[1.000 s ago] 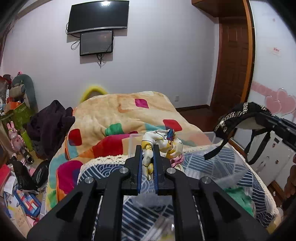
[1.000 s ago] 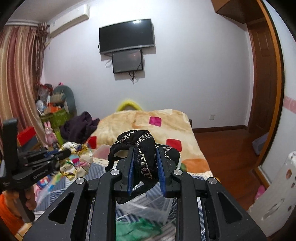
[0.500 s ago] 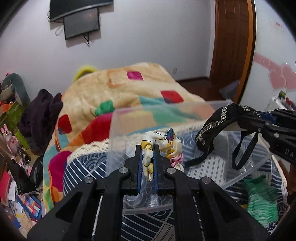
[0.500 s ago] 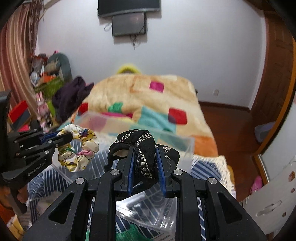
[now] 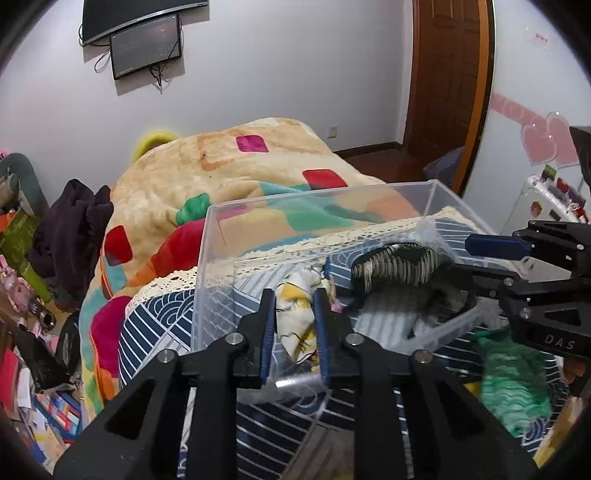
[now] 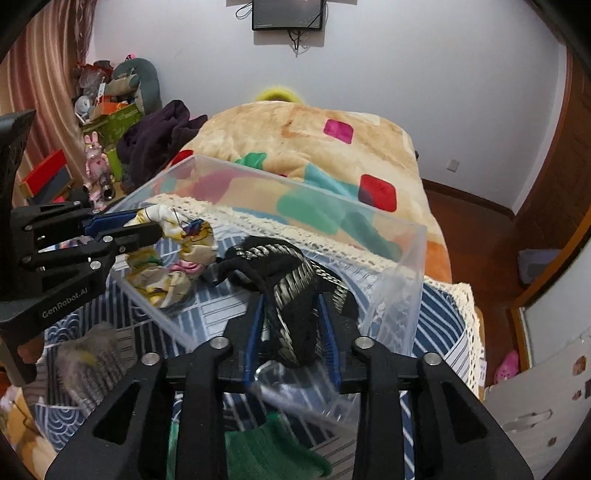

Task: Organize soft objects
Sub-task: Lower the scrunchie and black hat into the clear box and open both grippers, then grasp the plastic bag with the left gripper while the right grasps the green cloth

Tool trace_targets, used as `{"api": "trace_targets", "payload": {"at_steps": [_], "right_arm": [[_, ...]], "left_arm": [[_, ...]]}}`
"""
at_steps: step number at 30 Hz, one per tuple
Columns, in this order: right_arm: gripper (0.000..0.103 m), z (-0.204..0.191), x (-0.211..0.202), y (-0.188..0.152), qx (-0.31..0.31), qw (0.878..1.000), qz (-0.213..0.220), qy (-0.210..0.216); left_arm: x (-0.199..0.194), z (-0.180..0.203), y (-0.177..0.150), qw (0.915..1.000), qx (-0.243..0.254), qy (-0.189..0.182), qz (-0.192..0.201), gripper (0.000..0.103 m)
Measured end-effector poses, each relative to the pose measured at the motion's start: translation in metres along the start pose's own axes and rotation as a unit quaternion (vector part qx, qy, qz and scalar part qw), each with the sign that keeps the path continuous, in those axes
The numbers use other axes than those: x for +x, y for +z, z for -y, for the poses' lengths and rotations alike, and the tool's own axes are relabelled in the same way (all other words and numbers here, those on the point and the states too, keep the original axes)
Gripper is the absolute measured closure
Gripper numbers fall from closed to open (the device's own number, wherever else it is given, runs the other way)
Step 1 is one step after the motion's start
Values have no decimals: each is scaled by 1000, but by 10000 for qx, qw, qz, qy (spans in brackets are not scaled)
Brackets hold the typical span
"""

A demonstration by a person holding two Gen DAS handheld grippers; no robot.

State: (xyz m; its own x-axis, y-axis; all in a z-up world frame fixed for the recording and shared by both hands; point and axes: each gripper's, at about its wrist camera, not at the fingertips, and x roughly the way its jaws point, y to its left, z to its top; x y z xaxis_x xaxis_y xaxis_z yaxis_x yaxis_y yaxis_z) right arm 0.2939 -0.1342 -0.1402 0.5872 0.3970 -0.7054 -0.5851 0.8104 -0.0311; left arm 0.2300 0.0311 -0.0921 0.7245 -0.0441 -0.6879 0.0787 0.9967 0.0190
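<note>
both hand-held grippers (image 5: 293,321) (image 6: 291,325) angle downward, jaws opening.

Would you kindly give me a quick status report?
Left gripper opening, yellow-white floral scrunchie between its jaws. Right gripper opening around black chain-trimmed band. Both over clear plastic bin. Nothing blocking.

A grey lump (image 6: 88,363) (left of the box (image 6: 399,295)) is too blurred to identify. The TV (image 6: 287,14) is cropped.
</note>
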Motion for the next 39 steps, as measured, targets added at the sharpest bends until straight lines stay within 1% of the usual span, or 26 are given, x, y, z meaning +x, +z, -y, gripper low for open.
{"api": "trace_targets", "payload": {"at_steps": [1, 2, 3, 4, 6, 7, 8, 9, 10, 11, 13, 14, 15, 16, 20, 23, 28, 33, 34, 37, 38, 39], "right_arm": [[62, 1, -2, 0, 42, 10000, 33, -1], [59, 1, -9, -2, 109, 9999, 127, 25], [52, 1, -8, 1, 154, 9997, 187, 56], [49, 2, -16, -1, 222, 9993, 292, 85], [49, 1, -23, 0, 253, 9988, 417, 82], [49, 1, -31, -2, 264, 9983, 512, 75], [48, 0, -37, -2, 270, 9979, 591, 71], [46, 0, -40, -1, 272, 9975, 652, 75], [40, -1, -49, -2, 290, 9966, 771, 80], [37, -2, -54, -3, 293, 9960, 847, 65], [28, -4, -67, -5, 287, 9937, 1081, 42], [25, -6, -71, -7, 272, 9930, 1153, 15], [20, -8, -74, -8, 258, 9921, 1226, -19], [19, -10, -76, -9, 255, 9915, 1275, -47], [19, -18, -78, -22, 204, 9907, 1343, -72], [19, -22, -75, -33, 218, 9914, 1291, -24], [19, -30, -65, -50, 278, 9944, 1010, 129], [19, -37, -51, -64, 248, 9967, 761, 157], [21, -36, -49, -66, 265, 9969, 715, 175], [22, -32, -44, -71, 428, 9966, 626, 308], [23, -28, -41, -70, 534, 9958, 608, 418], [29, -26, -41, -71, 613, 9950, 609, 495]], "left_arm": [[-4, 1, -1, 10000, -30, -48, 18, 78], [-7, 1, -1, 10000, -38, -65, 31, 74], [-11, 2, -1, 9999, -36, -68, 67, 69], [-15, 1, -1, 9999, -26, -64, 106, 66], [-25, 2, -1, 9997, -2, -14, 238, 55], [-33, 3, -1, 9994, 9, 14, 347, 52], [-38, 3, -2, 9991, 8, 30, 416, 47], [-46, 3, -2, 9987, -6, 45, 511, 42], [-52, 3, -4, 9982, -27, 27, 590, 40], [-57, 3, -6, 9981, -33, -16, 615, 40], [-65, 5, -11, 9980, -7, -156, 607, 40], [-68, 7, -15, 9980, 21, -199, 603, 40], [-71, 10, -19, 9979, 68, -220, 604, 40], [-74, 12, -24, 9978, 119, -225, 604, 40], [-82, 17, -42, 9979, 155, -301, 548, 40], [-78, 23, -57, 9983, 192, -427, 336, 39], [-64, 29, -78, 9986, 235, -471, 33, 39], [-52, 25, -89, 9984, 54, -550, -125, 40], [-51, 26, -89, 9983, 42, -572, -126, 41], [-50, 30, -90, 9979, 74, -634, -98, 49], [-50, 32, -90, 9978, 97, -658, -82, 53], [-48, 32, -90, 9976, 112, -674, -88, 56]]}}
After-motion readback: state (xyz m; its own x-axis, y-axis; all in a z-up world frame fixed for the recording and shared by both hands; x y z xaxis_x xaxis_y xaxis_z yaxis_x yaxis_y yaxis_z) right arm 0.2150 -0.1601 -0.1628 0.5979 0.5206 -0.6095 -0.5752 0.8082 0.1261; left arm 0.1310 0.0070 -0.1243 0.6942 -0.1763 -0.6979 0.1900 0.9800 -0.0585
